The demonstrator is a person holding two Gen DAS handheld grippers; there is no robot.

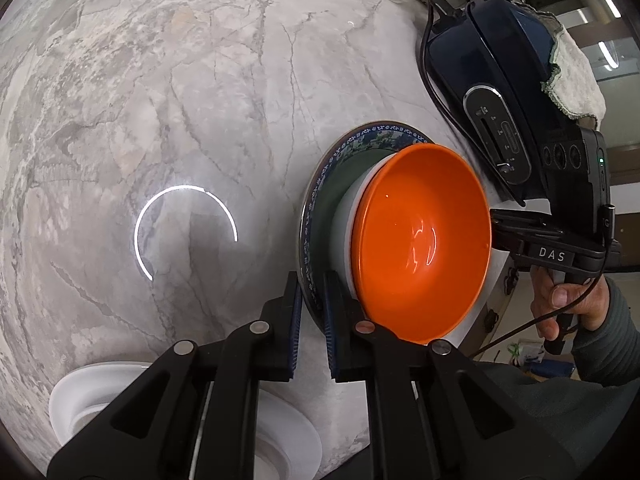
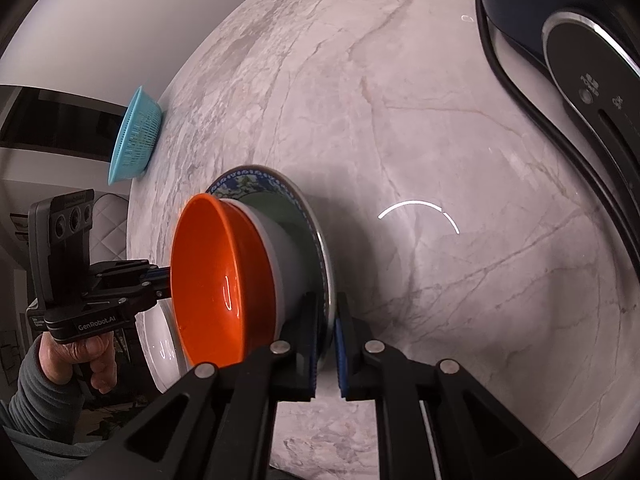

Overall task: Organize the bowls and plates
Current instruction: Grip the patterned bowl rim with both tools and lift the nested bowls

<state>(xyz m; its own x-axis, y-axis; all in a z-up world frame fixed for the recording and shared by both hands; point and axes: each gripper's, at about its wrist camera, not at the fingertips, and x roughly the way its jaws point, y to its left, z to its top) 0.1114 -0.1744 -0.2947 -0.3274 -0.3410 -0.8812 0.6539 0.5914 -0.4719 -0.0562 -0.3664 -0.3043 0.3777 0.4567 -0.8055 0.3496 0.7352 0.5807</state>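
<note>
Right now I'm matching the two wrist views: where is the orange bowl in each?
Left wrist: orange bowl right of centre, on the patterned plate.
Right wrist: orange bowl left of centre, same plate on its right.
Shared landmark: the dark blue appliance, upper right in both.

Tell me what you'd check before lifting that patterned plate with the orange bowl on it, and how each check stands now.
1. Left gripper shut on the patterned plate rim: ok.
2. Right gripper shut on the opposite rim: ok.
3. Orange bowl seated on the plate: ok, nested in a white bowl.
4. Plate level: cannot tell.
5. Dark appliance and its cord clear of the lift: ok, close but apart.
6. White dishes near the left gripper untouched: ok.
</note>
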